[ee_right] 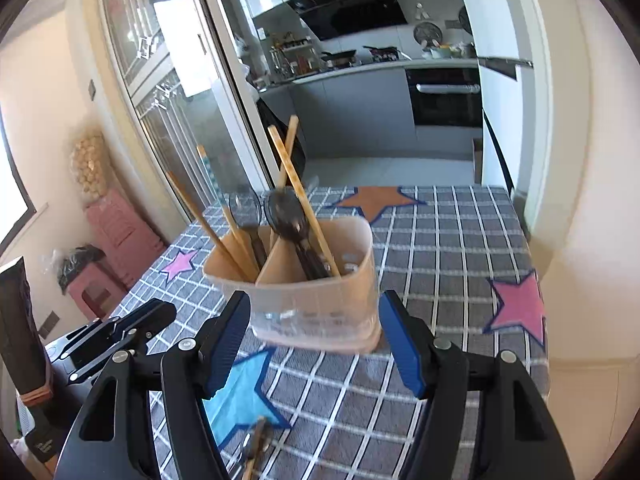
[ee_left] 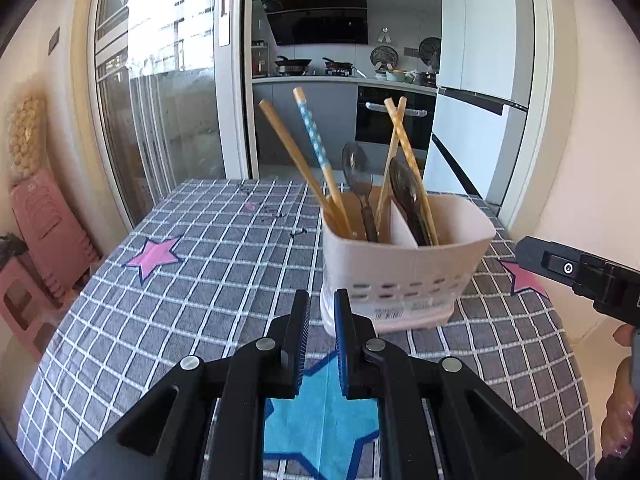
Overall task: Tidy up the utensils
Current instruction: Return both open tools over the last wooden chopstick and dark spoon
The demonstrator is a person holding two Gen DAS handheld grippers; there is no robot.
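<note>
Nearest my right camera, at the bottom edge, lies a blurred utensil on the checked tablecloth, beside the blue star patch; it looks like a spoon or fork with a pale wooden handle, but I cannot tell which. Right gripper: fingers spread wide, empty, one on each side of the holder's base without touching it as far as I can see. Left gripper: fingers drawn close with only a narrow gap between them, pinching nothing, hovering over the cloth just in front of the near left corner of the holder. Utensil holder stands upright on the cloth, toward the right half of the table in the left view, split by a divider into two compartments. Left compartment: a plain wooden chopstick, a blue patterned chopstick and a spoon, bowl up. Right compartment: a crossed pair of yellowish chopsticks and a dark spoon. Judgement on progress: most pieces are already stowed and roughly sorted; the loose utensil near the right camera seems the one item left to collect. No other loose cutlery shows on the visible cloth.
</note>
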